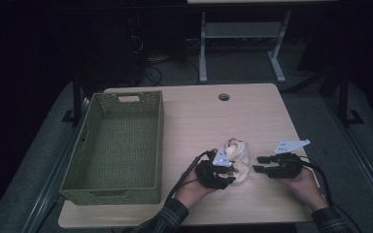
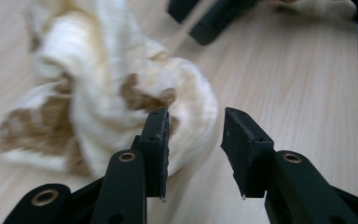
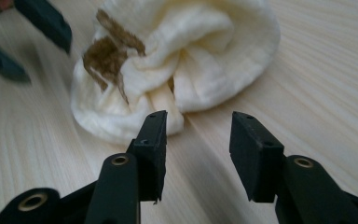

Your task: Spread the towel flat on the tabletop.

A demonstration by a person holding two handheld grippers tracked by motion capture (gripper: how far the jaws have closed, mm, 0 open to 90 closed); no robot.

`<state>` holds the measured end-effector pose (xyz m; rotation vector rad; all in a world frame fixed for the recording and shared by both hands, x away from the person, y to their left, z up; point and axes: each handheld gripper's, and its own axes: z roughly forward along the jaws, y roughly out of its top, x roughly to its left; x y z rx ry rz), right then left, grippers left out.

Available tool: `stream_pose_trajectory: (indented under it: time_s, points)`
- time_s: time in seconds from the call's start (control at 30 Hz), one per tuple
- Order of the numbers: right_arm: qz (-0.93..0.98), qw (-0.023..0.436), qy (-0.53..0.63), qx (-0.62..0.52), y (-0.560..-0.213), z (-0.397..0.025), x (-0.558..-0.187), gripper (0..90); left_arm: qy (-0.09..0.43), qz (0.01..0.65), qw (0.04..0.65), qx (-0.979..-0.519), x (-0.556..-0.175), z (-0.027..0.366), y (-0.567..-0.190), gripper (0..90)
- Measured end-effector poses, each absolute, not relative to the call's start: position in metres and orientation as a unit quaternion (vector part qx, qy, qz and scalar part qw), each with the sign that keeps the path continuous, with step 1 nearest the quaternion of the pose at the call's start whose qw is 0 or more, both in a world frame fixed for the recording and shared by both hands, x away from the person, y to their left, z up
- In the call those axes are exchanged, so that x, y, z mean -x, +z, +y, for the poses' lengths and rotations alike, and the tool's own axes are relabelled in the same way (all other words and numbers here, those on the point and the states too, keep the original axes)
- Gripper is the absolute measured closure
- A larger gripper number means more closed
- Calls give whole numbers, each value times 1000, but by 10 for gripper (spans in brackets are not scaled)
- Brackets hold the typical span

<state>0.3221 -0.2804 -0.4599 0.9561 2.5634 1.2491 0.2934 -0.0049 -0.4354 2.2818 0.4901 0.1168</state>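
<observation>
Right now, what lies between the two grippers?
The crumpled cream-and-brown cloth, lying on the table between the left gripper and the right gripper, as the high view shows.

Light wooden table [image 1: 252,111]: surface pale, grain visible. Round cable hole [image 1: 224,97] set in the table near its far edge, about mid-width. Grey carpeted floor [image 1: 315,121] surrounds the table. Beyond the table's far edge stands a white desk frame [image 1: 203,48]; dark cables [image 1: 153,73] lie on the floor to the left of that frame.

One green basket [image 1: 114,145], one crumpled cloth [image 1: 239,160], two grippers.
</observation>
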Motion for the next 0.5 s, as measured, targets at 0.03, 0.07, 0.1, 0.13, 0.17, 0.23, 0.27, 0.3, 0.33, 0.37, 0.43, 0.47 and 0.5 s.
stream_pose_trajectory:
  time_s: [0.03, 0.07, 0.1, 0.13, 0.17, 0.23, 0.27, 0.3, 0.33, 0.37, 0.43, 0.47, 0.5]
  points:
    - [850, 67, 417, -316, -460, -280, -324, 567, 44, 185, 390, -901, -293, -12, -439, 596]
    - [850, 64, 416, -316, -459, -278, -325, 574, 44, 185, 390, -901, -293, -12, -439, 594]
    - [850, 64, 416, -316, -459, -278, -325, 574, 40, 184, 391, -901, -293, -15, -440, 594]
    - [849, 66, 420, -314, -459, -277, -326, 586, 41, 179, 390, -902, -293, -19, -441, 592]
    - [849, 66, 424, -308, -458, -273, -329, 596, 44, 173, 388, -904, -294, -26, -445, 587]
    - [850, 63, 427, -302, -458, -269, -332, 607, 43, 172, 388, -904, -295, -29, -447, 587]
    - [849, 59, 428, -304, -459, -267, -333, 607, 46, 169, 385, -906, -296, -32, -449, 588]
    - [849, 59, 428, -304, -459, -267, -333, 607, 48, 169, 385, -906, -298, -34, -450, 588]
    - [849, 55, 429, -303, -459, -265, -335, 607, 46, 171, 385, -906, -299, -37, -453, 588]
    - [848, 54, 432, -302, -461, -262, -337, 609, 51, 168, 380, -908, -300, -38, -453, 588]
    - [851, 54, 428, -300, -462, -259, -339, 628, 53, 174, 376, -909, -303, -41, -457, 608]
    - [853, 50, 421, -304, -466, -256, -343, 695, 54, 175, 370, -911, -305, -42, -459, 695]
    - [853, 50, 421, -304, -466, -256, -343, 695, 54, 176, 368, -912, -306, -42, -460, 695]
